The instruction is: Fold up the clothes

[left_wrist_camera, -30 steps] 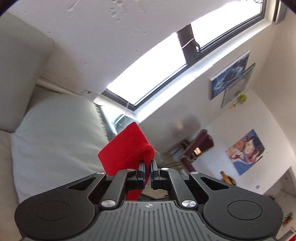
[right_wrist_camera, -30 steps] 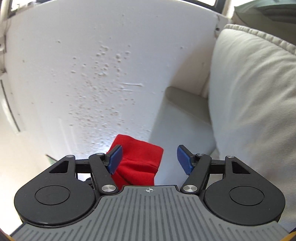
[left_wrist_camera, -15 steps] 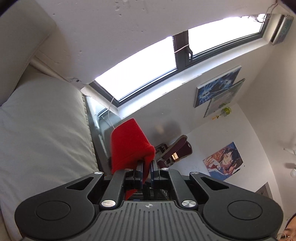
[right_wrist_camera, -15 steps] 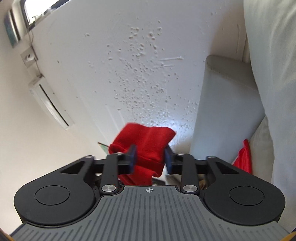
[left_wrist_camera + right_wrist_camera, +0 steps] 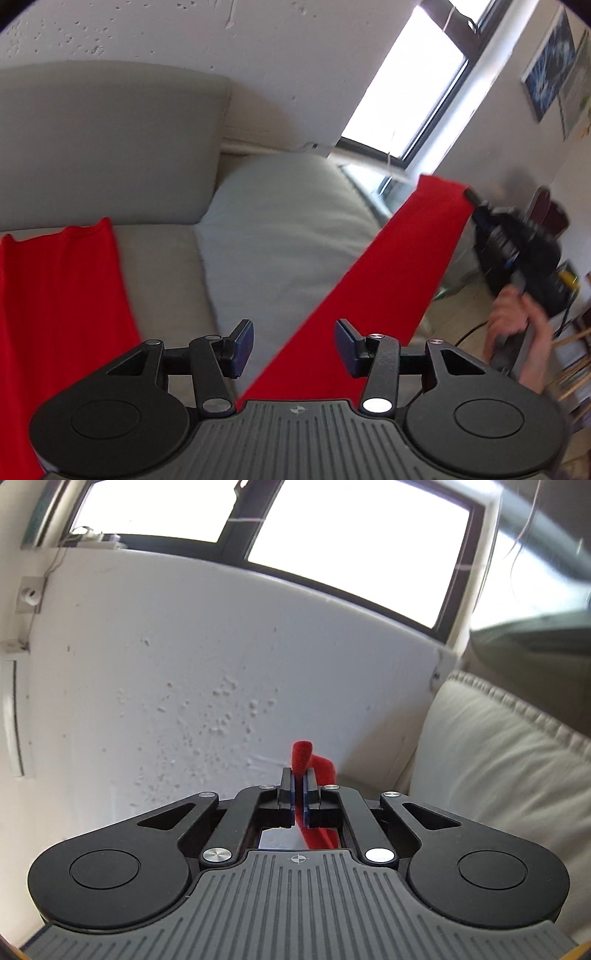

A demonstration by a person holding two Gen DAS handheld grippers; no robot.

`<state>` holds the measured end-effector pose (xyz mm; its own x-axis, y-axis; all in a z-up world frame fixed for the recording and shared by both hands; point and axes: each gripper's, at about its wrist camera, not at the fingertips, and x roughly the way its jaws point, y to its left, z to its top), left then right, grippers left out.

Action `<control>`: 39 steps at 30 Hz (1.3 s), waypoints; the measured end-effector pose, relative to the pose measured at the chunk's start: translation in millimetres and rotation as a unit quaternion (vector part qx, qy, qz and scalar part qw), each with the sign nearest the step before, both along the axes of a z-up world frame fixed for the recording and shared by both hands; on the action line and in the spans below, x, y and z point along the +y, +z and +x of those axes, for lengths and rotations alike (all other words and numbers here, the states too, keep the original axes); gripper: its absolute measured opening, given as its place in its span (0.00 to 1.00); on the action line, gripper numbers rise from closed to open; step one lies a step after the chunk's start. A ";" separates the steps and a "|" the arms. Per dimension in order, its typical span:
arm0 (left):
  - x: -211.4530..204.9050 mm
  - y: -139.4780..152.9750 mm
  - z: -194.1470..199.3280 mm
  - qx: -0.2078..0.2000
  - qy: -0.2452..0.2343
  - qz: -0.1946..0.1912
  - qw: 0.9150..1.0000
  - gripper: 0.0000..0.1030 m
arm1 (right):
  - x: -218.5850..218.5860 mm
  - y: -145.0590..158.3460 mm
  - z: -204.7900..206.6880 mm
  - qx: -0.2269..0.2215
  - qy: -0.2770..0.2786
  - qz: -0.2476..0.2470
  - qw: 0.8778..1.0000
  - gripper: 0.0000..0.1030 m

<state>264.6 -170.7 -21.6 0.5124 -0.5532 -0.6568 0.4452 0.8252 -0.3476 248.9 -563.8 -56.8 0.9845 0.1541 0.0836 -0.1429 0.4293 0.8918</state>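
A red garment [image 5: 399,273] stretches in a taut band from below my left gripper [image 5: 294,345] up to the right. There the right gripper [image 5: 471,195], held by a hand [image 5: 517,325], pinches its far corner. My left gripper's jaws are opening, and the band passes between them without the pads pressing on it. Another part of the red garment [image 5: 62,291] lies on the sofa seat at the left. In the right wrist view my right gripper [image 5: 298,779] is shut on a fold of the red garment [image 5: 303,755], held level toward the white wall.
A grey sofa back cushion [image 5: 107,144] and a pale pillow [image 5: 280,236] lie ahead of the left gripper. A window [image 5: 410,88], wall pictures [image 5: 550,81] and a dark chair [image 5: 550,214] are at the right. A cream cushion [image 5: 509,760] fills the right of the right wrist view.
The left gripper let go of the red fabric and tipped down toward the sofa. The right gripper closed on the red fabric and rose, pulling it taut.
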 end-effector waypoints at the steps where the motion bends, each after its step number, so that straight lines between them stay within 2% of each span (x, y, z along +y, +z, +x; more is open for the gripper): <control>1: 6.9 -7.1 -8.6 0.005 0.005 0.009 1.000 0.45 | -0.7 5.7 -5.3 0.013 -0.026 -0.019 0.999 0.04; 4: 28.1 -31.8 -29.1 0.043 0.032 0.002 0.999 0.45 | -6.0 13.5 -13.7 0.057 -0.072 -0.075 0.993 0.04; 7: 37.1 -57.8 -44.4 0.090 0.038 -0.008 0.995 0.45 | -10.3 4.2 -2.6 0.108 -0.082 -0.093 0.986 0.04; 10: 40.3 -78.9 -58.0 0.126 0.040 -0.020 0.991 0.45 | -18.8 -14.6 11.0 0.185 -0.114 -0.109 0.970 0.04; 14: 41.3 -91.4 -70.0 0.143 0.042 -0.039 0.988 0.45 | -35.5 -40.4 23.8 0.273 -0.127 -0.124 0.945 0.09; 16: 41.8 -95.5 -75.2 0.147 0.042 -0.042 0.987 0.45 | -42.9 -49.0 25.8 0.318 -0.122 -0.126 0.932 0.29; 17: 42.0 -96.5 -78.9 0.143 0.040 -0.035 0.988 0.45 | -47.3 -51.1 22.7 0.331 -0.122 -0.116 0.928 0.50; 18: 42.2 -97.5 -82.7 0.139 0.038 -0.029 0.989 0.45 | -51.4 -50.6 17.7 0.333 -0.122 -0.103 0.929 0.58; 19: 41.0 -98.3 -86.9 0.135 0.034 -0.023 0.990 0.45 | -54.3 -48.6 11.8 0.326 -0.114 -0.091 0.934 0.60; 21: 30.4 -98.8 -97.9 0.122 0.022 -0.014 0.992 0.43 | -57.6 -43.1 0.3 0.309 -0.089 -0.073 0.944 0.70; 23: 21.3 -98.4 -111.4 0.101 0.003 0.008 0.995 0.36 | -53.6 -39.9 -10.8 0.294 -0.047 -0.072 0.952 0.70; 26: -3.2 -93.6 -138.2 0.018 -0.040 0.090 0.995 0.35 | -43.0 -45.3 -22.6 0.295 0.014 -0.074 0.953 0.68; 28: -15.6 -93.0 -152.8 -0.024 -0.069 0.141 0.987 0.35 | -38.8 -50.2 -26.5 0.293 0.035 -0.068 0.953 0.65; 32: -32.9 -103.8 -169.8 -0.056 -0.097 0.231 0.966 0.37 | -35.4 -59.1 -23.3 0.294 0.073 -0.042 0.952 0.60; 34: -36.0 -111.6 -171.8 -0.060 -0.099 0.261 0.959 0.37 | -35.3 -63.7 -17.5 0.300 0.085 -0.027 0.950 0.59; 36: -38.3 -119.2 -169.8 -0.065 -0.097 0.288 0.950 0.37 | -36.3 -68.7 -15.8 0.311 0.072 -0.015 0.948 0.49; 39: -42.2 -125.3 -167.7 -0.084 -0.097 0.307 0.943 0.37 | -44.8 -80.4 -10.3 0.307 0.064 0.024 0.949 0.43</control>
